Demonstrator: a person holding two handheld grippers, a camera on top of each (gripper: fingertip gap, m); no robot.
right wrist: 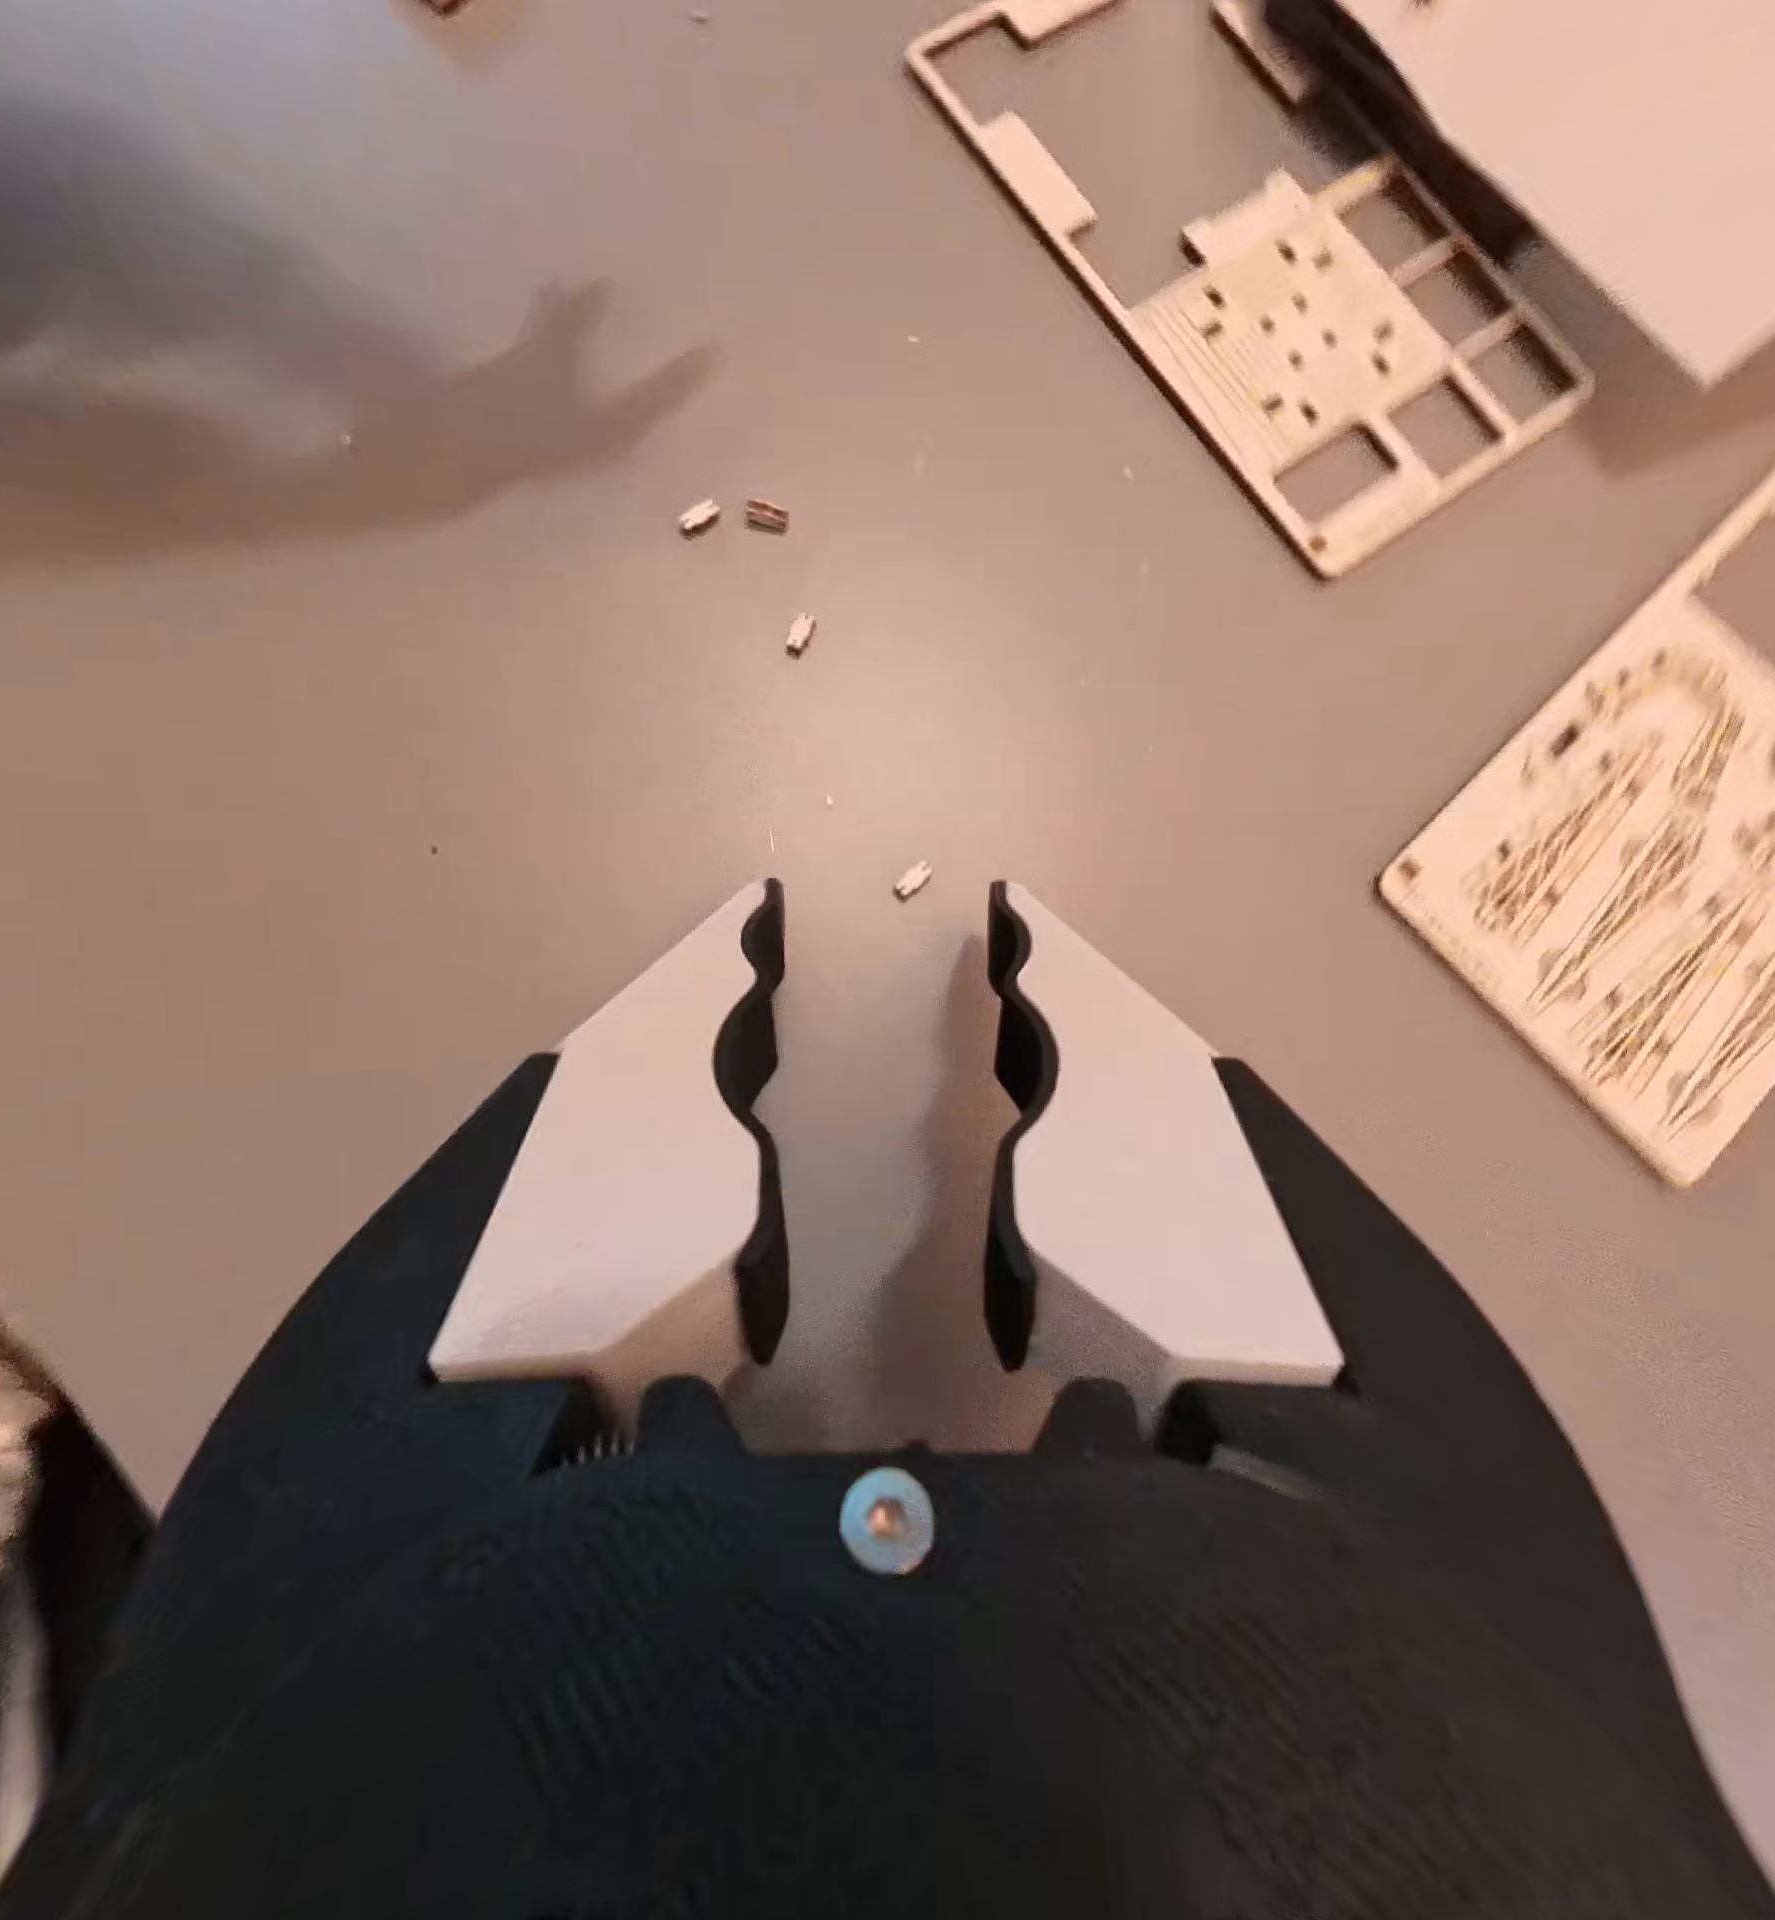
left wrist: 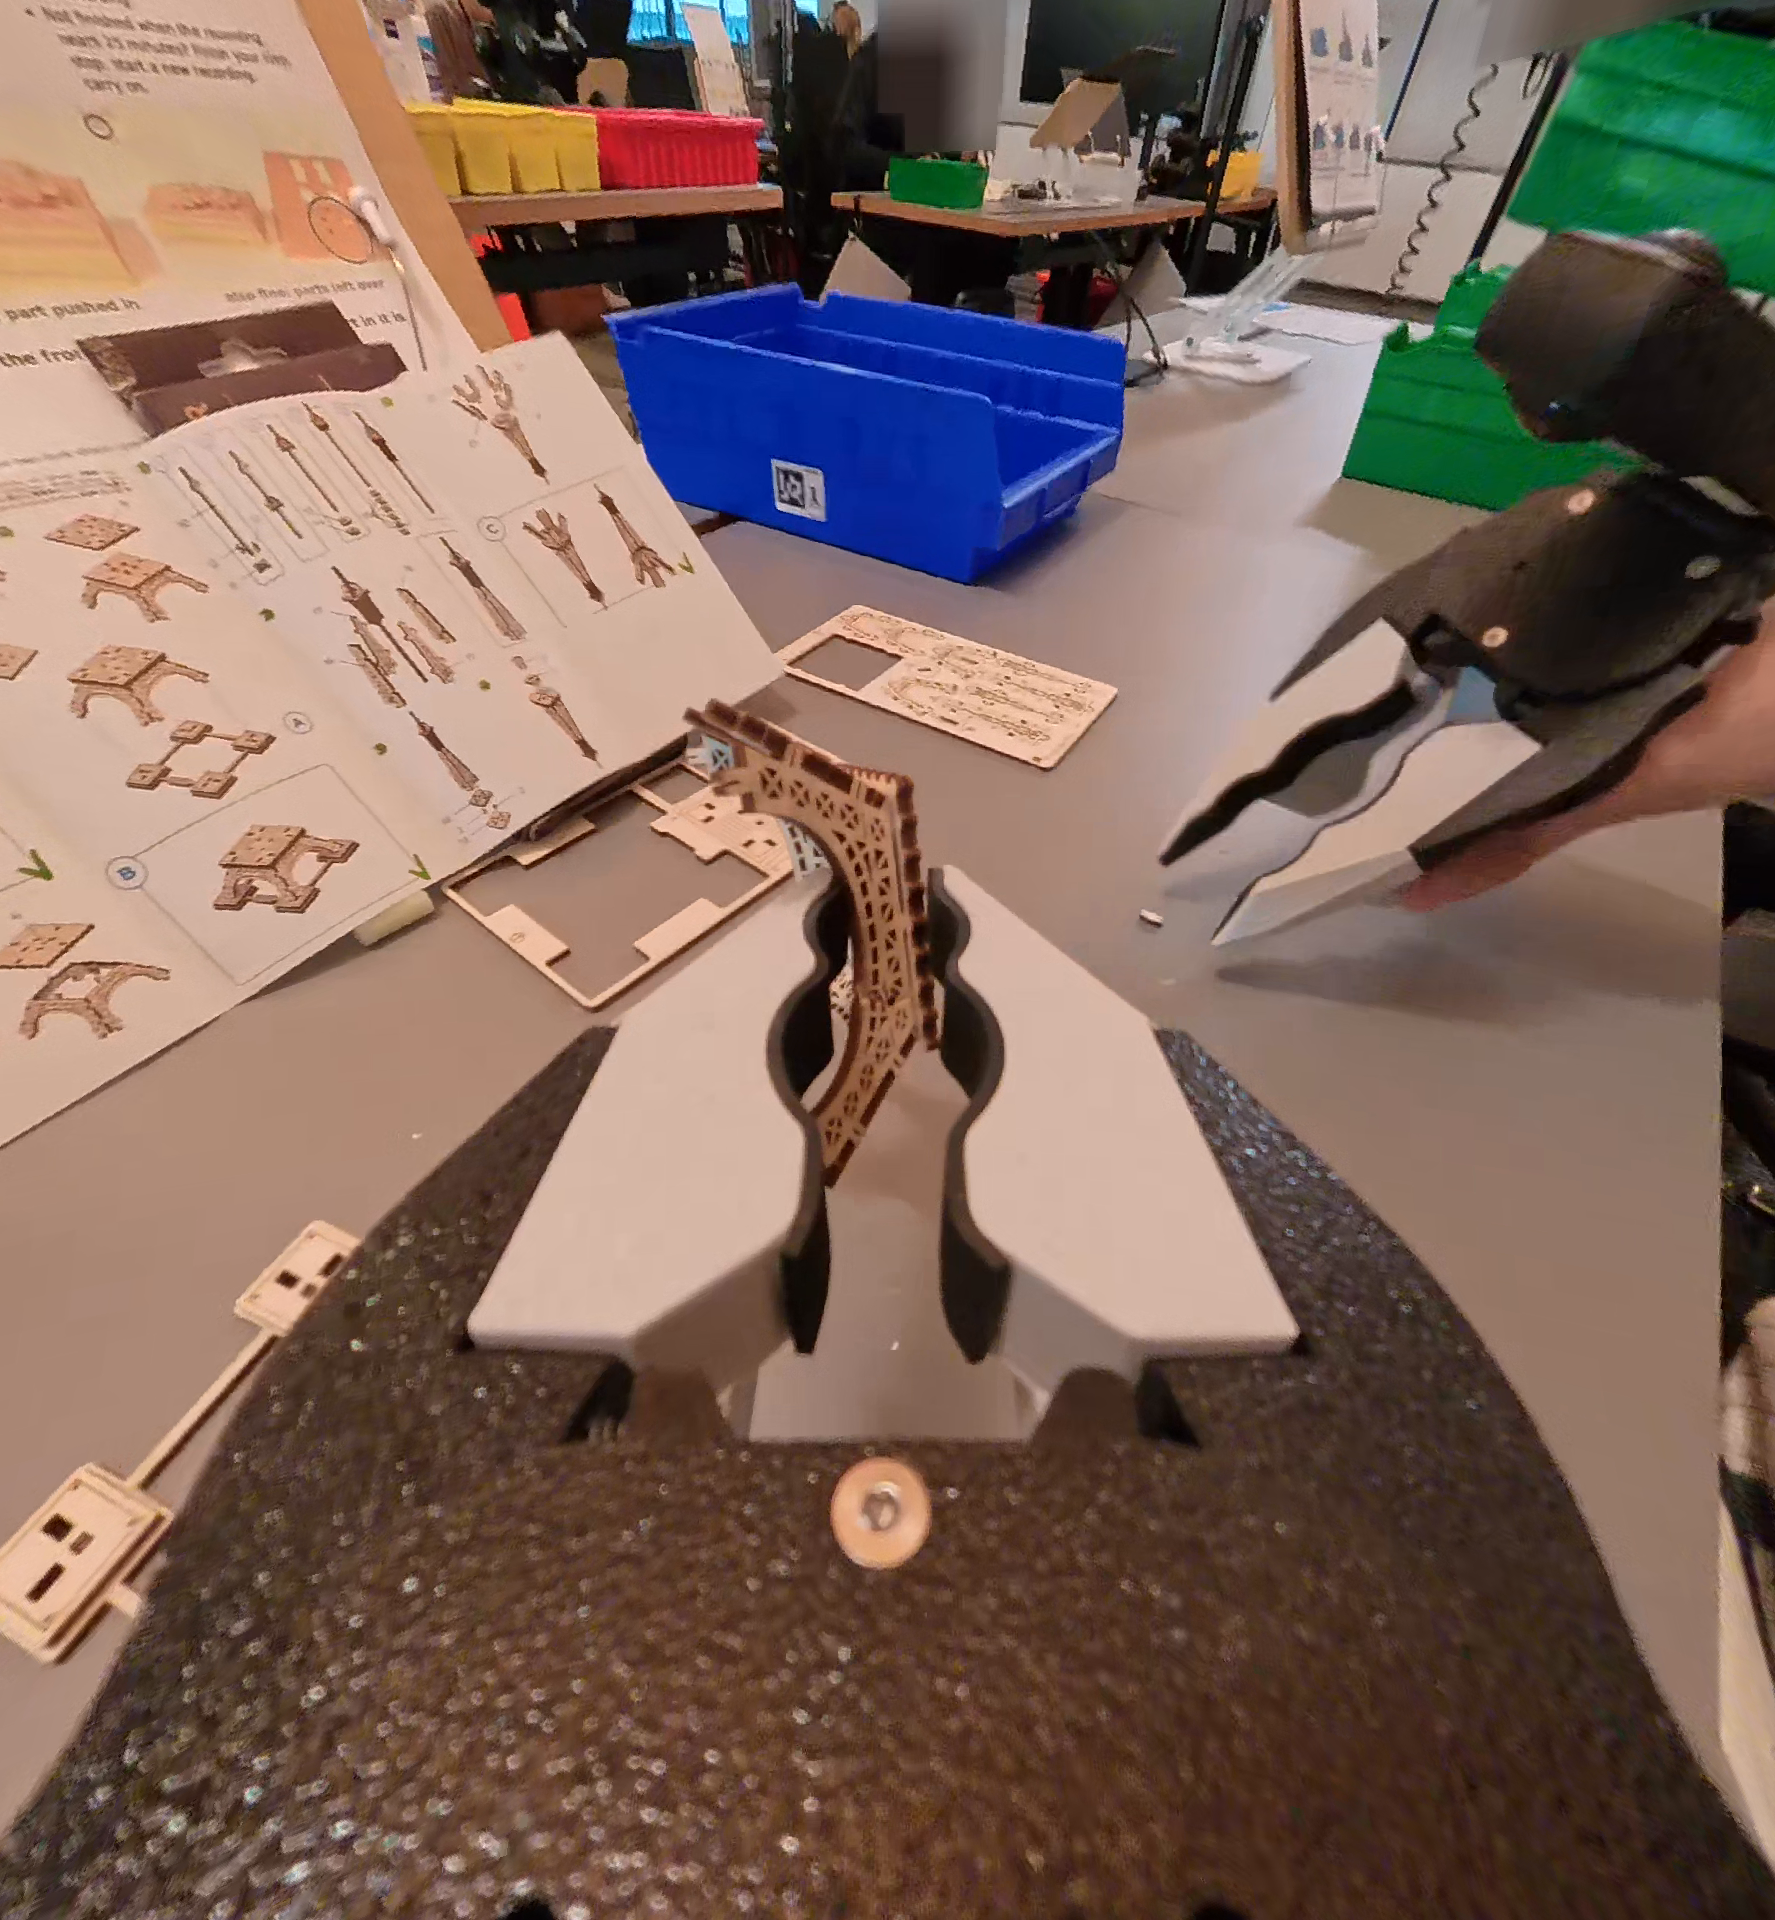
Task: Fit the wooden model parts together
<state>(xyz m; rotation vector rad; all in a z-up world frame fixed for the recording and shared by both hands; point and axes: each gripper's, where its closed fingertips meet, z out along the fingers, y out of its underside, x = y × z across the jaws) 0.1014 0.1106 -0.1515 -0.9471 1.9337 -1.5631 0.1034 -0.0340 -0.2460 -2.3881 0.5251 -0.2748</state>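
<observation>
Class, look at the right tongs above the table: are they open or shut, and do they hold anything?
Open and empty. The right tongs show a clear gap with bare grey table between the fingers; a tiny wooden peg lies loose just ahead.

The right gripper [right wrist: 883, 894] points down at the grey table [right wrist: 343, 831], its jaws apart with nothing between them. One small wooden peg [right wrist: 911, 880] lies just beyond the fingertips; three more [right wrist: 758, 514] lie farther out. Toward the table's right side lie a punched-out wooden frame [right wrist: 1267, 281] and an uncut parts sheet [right wrist: 1631, 862].
</observation>
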